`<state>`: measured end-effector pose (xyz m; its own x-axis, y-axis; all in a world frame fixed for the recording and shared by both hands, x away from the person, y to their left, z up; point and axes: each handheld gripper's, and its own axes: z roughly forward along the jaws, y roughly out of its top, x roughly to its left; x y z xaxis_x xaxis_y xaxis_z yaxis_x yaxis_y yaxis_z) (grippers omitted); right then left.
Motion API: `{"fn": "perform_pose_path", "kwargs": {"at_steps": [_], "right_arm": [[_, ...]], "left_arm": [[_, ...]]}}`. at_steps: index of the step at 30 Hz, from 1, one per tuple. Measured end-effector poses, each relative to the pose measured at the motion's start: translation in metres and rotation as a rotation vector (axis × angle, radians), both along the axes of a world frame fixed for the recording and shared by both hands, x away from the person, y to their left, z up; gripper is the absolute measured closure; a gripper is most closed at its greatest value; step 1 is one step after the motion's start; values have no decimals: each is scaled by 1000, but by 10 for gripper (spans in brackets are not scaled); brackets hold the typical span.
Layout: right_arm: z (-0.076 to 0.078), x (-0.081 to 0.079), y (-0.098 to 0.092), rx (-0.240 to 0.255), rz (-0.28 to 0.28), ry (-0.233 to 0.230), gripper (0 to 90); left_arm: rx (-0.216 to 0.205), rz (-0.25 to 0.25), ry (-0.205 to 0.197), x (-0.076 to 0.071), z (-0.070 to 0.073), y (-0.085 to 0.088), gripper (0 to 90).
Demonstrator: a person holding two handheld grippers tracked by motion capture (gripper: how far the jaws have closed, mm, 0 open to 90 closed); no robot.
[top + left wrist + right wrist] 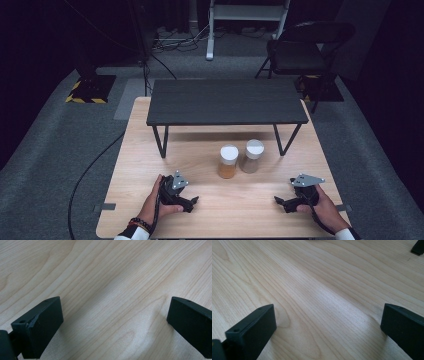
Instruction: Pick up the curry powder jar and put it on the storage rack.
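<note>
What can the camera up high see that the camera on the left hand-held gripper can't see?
The high view alone takes in the two jars, one with orange-brown filling and one with greyish filling, standing side by side by the small black shelf, plus both of the person's hands and the right hand-held gripper.

The left gripper view alone gives a close look at the wood grain between its own wide-open black jaws.

Both show the wooden table and the left hand-held gripper, holding nothing.
</note>
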<state>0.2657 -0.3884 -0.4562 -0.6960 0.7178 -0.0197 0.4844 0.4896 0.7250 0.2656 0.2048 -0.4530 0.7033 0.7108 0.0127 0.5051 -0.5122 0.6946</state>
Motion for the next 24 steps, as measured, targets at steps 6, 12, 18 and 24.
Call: {"fn": "perform_pose_path", "kwargs": {"at_steps": [6, 12, 18, 24], "right_arm": [[0, 0, 0, 0, 0, 0, 0], [0, 0, 0, 0, 0, 0, 0], [0, 0, 0, 0, 2, 0, 0], [0, 0, 0, 0, 2, 0, 0]], "left_arm": [[-1, 9, -1, -1, 0, -1, 3], [15, 4, 5, 0, 3, -1, 7], [14, 12, 3, -1, 4, -1, 19], [0, 33, -35, -7, 5, -3, 19]]}}
